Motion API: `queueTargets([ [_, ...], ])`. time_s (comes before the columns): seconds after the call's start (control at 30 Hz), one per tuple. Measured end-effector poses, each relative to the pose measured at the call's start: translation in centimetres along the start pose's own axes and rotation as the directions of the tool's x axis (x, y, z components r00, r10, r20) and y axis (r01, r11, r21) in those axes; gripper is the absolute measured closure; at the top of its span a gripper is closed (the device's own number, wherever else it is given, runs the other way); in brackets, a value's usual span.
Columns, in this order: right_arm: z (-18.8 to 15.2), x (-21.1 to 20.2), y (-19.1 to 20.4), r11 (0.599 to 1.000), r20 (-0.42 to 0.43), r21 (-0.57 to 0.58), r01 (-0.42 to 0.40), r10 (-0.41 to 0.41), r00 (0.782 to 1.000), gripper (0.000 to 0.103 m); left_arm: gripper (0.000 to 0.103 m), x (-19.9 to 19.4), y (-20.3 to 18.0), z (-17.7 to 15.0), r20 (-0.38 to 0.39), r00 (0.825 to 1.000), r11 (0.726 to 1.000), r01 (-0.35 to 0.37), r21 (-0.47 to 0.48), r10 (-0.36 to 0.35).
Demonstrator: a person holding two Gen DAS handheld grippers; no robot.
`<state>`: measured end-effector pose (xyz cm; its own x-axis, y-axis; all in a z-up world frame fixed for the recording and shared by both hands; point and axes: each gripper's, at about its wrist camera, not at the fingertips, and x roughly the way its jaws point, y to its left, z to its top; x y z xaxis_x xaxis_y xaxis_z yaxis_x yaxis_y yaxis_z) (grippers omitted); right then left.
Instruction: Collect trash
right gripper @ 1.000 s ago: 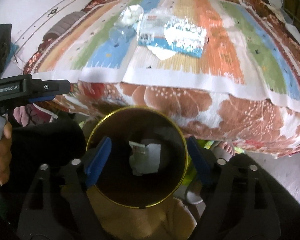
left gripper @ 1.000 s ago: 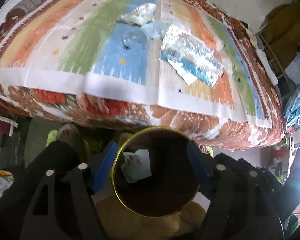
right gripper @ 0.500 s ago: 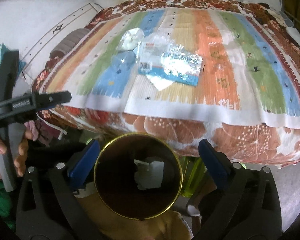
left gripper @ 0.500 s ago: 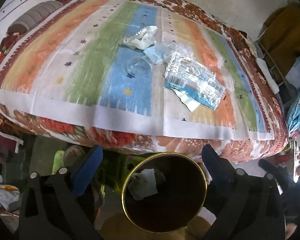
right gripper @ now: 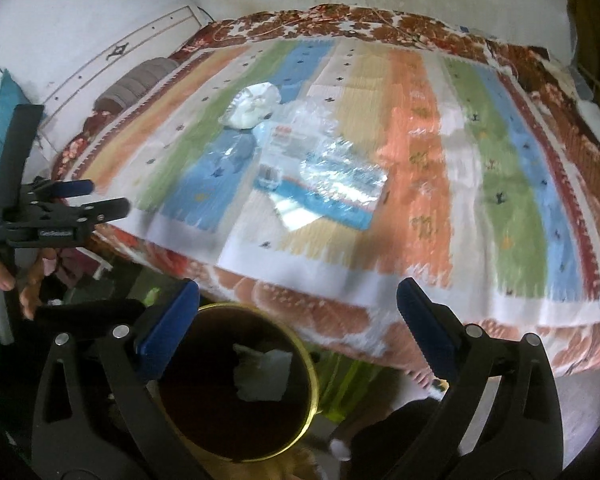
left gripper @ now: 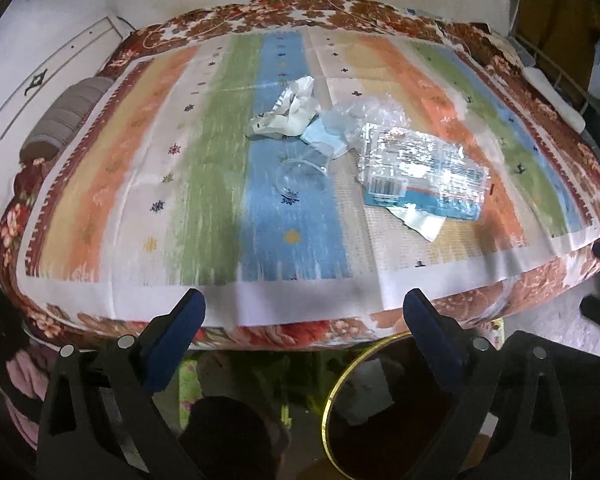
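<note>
Nearest the cameras, the left gripper (left gripper: 304,312) and the right gripper (right gripper: 298,304) both stand with their blue-padded jaws spread wide and nothing between them; the jaws of both have just been opening. Below and between the two grippers stands a dark round bin with a gold rim (right gripper: 312,376), seen from above, with a crumpled piece of white paper (right gripper: 262,372) lying inside it; in the left wrist view the same bin (left gripper: 332,396) sits low and to the right. At the left edge of the right wrist view a hand (right gripper: 4,284) grips the handle of the left gripper. Just beyond the bin rises the near edge of a bed covered with a striped cloth in orange, green, blue and cream with a brown floral border (left gripper: 112,184). Farther in, near the middle of the cloth, the remaining trash lies in a loose cluster: a clear plastic cup (left gripper: 302,174) lying on its side on the blue stripe, a flat shiny clear plastic package with a blue and white label (left gripper: 424,172) to its right, a small pale blue scrap (left gripper: 320,138) beyond the cup, and farthest, a crumpled white wrapper (left gripper: 288,114). At the far left of the bed lies a grey ribbed roll (left gripper: 66,120).
</note>
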<state>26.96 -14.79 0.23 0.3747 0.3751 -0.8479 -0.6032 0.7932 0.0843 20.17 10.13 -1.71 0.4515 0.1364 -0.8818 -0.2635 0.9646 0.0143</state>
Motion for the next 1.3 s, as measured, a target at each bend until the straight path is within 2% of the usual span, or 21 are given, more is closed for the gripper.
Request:
queueTargets([
  [0.2, 1.8, 1.6, -2.5, 0.999, 0.003, 0.050, -0.004, 0.004, 1.000, 0.009, 0.006, 2.1, 0.7, 1.3, 0.000, 0.997, 0.997, -0.074, 0.029, 0.074],
  [0.37, 2.8, 3.1, -4.3, 0.994, -0.004, 0.100, -0.033, 0.033, 0.999, 0.009, 0.006, 3.9, 1.4, 2.3, -0.023, 0.996, 0.996, -0.088, 0.023, 0.089],
  [0.6, 3.4, 5.7, -6.0, 0.990, -0.055, 0.139, -0.016, 0.024, 0.998, 0.009, 0.006, 6.3, 1.7, 3.2, -0.050, 0.991, 0.991, -0.118, 0.065, 0.121],
  [0.83, 4.1, 7.5, -7.5, 0.982, -0.055, 0.185, -0.042, 0.053, 0.997, 0.010, 0.006, 7.7, 1.4, 4.3, 0.006, 0.985, 0.975, -0.172, 0.137, 0.173],
  [0.93, 4.6, 8.4, -8.1, 0.980, -0.046, 0.191, -0.056, 0.066, 0.997, 0.010, 0.006, 8.2, 1.3, 4.8, 0.032, 0.987, 0.973, -0.161, 0.165, 0.158],
  [1.03, 5.1, 9.4, -9.0, 0.975, -0.046, 0.208, -0.079, 0.090, 0.995, 0.017, 0.006, 9.0, 1.0, 5.2, 0.044, 0.985, 0.965, -0.171, 0.200, 0.165],
  [1.07, 5.2, 9.8, -9.3, 0.973, -0.048, 0.213, -0.084, 0.097, 0.994, 0.022, 0.006, 9.3, 0.9, 5.3, 0.041, 0.984, 0.961, -0.179, 0.211, 0.174],
  [1.3, 6.4, 11.9, -10.2, 0.968, -0.050, 0.212, -0.131, 0.145, 0.988, 0.025, 0.006, 10.8, 1.2, 6.3, 0.057, 0.984, 0.955, -0.180, 0.236, 0.171],
])
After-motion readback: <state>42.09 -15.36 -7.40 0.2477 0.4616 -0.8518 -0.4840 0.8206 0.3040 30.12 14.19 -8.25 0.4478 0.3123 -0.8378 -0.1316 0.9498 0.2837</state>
